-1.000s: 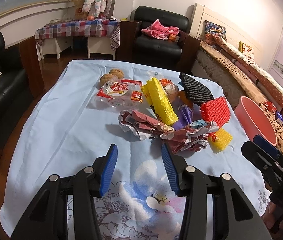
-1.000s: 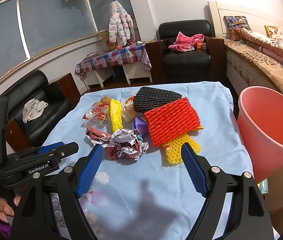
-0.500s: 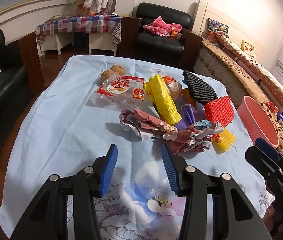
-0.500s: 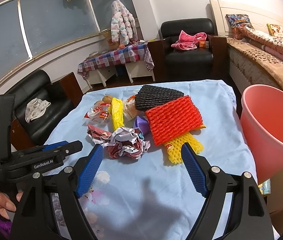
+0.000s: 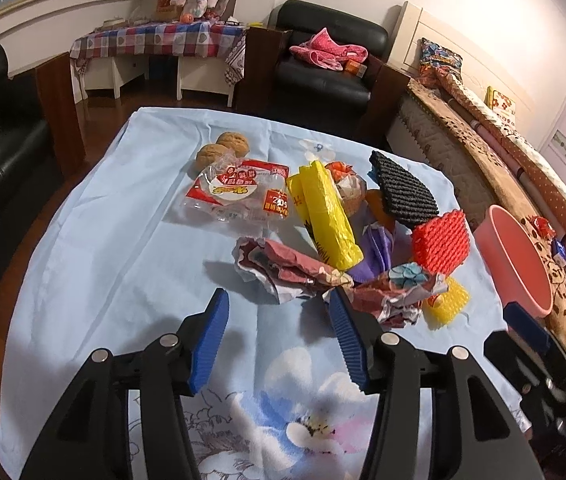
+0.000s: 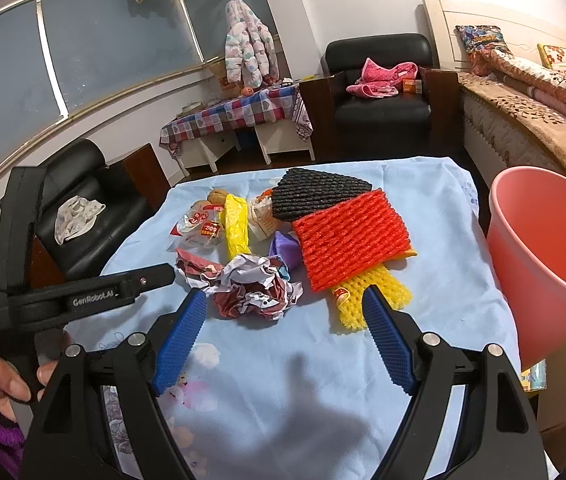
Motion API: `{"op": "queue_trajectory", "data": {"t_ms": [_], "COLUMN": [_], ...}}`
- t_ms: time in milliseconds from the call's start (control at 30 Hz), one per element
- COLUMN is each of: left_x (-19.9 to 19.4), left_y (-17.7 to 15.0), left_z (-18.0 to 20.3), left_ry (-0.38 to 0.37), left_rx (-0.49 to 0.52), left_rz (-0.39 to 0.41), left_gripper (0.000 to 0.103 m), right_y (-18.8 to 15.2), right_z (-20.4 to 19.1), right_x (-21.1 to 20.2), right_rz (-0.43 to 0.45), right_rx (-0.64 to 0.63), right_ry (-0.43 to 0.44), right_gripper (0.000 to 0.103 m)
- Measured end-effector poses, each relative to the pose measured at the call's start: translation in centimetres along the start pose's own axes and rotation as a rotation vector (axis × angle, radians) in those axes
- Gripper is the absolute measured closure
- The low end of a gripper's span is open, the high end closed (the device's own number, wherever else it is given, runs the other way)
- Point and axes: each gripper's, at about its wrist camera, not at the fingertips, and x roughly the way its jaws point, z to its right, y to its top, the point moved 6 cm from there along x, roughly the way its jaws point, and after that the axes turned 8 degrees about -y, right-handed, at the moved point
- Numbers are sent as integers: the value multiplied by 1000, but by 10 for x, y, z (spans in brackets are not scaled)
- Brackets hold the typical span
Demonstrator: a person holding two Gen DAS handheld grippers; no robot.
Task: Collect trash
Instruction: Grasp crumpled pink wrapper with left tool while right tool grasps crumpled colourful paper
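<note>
Two hand-held grippers, left [image 5: 279, 340] and right [image 6: 283, 340], hover released and empty above the surface [image 5: 123, 240], facing the crumpled paper [image 6: 255, 288] and foam nets; the pink bin [image 6: 543, 248] waits beside the edge for easy dropping

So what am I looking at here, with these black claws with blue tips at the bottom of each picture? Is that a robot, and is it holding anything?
No robot: a person holds a hand-operated gripper in each hand, and each carries a wide-angle camera looking along its two blue-padded fingers. One picture comes from the left gripper, the other from the right gripper; in the right one you also see the person's hand around the left tool's handle. Both grippers are open and hold nothing. Ahead, on the table's blue cloth, lies a heap of trash: crumpled paper, a yellow bag, red foam netting, black foam netting, yellow foam netting and a clear snack wrapper. The pink bucket stands beside the table.
</note>
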Motion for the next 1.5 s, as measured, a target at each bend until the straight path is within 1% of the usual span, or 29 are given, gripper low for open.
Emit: {"op": "queue_trajectory", "data": {"t_ms": [200, 367, 433, 600, 700, 767, 933, 1000, 1033, 1067, 1100, 1167, 1233, 1300, 1333, 1367, 1400, 1433, 1467, 1500], "left_x": [18, 31, 34, 44, 53, 57, 56, 54, 54, 54, 55, 52, 49, 45, 42, 39, 36, 33, 31, 30], "left_y": [6, 14, 19, 24, 23, 24, 27, 28, 27, 27, 27, 27, 28, 30, 32, 34, 36, 38, 40, 41], "left_z": [-7, -19, -21, -20, -21, -23, -26, -29, -30, -31, -31, -31, -30, -31, -31, -32, -33, -34, -34, -34], "left_ry": [4, -23, -33, -27, -18, -31, -48, -67, -76, -89, -97, -104, -108, -117, -127, -141, -150, -153, -166, -177], "left_rx": [-61, -158, -178, -164, -163, -159, -119, -120, -115, -105, -97, -65, -29, -15, -10, -7, -4, 0, 2, 2], "left_rz": [-43, -72, -74, -92, -122, -122, -98, -98, -103, -112, -115, -114, -110, -103, -95, -88, -85, -81, -80, -79], "left_gripper": [51, 50, 50, 48, 48, 49, 76, 92, 100, 103, 103, 103, 103, 103, 103, 103, 102, 100, 90, 74], "right_y": [2, 5, 7, 14, 20, 24, 28, 28, 26, 26, 24, 21, 17, 13, 11, 10, 9, 8, 7, 7], "right_z": [-1, -2, -2, -6, -11, -15, -25, -26, -28, -29, -31, -33, -34, -34, -34, -34, -34, -34, -34, -34], "right_x": [2, 1, 2, 5, 10, 15, 33, 39, 44, 48, 52, 59, 65, 70, 73, 75, 77, 79, 81, 82], "right_rz": [0, 8, 7, 6, -21, -41, -93, -115, -133, -146, -164, -195, -226, -254, -270, -282, -289, -297, -297, -295], "right_rx": [-9, -17, -20, -23, -6, 1, 12, 20, 22, 21, 17, 15, 14, 22, 26, 29, 31, 34, 36, 35], "right_ry": [8, 14, 12, 27, 66, 81, 88, 87, 79, 78, 78, 73, 63, 58, 56, 49, 46, 44, 39, 35], "right_gripper": [22, 22, 22, 22, 22, 22, 22, 23, 29, 32, 33, 40, 43, 49, 54, 62, 65, 68, 72, 75]}}
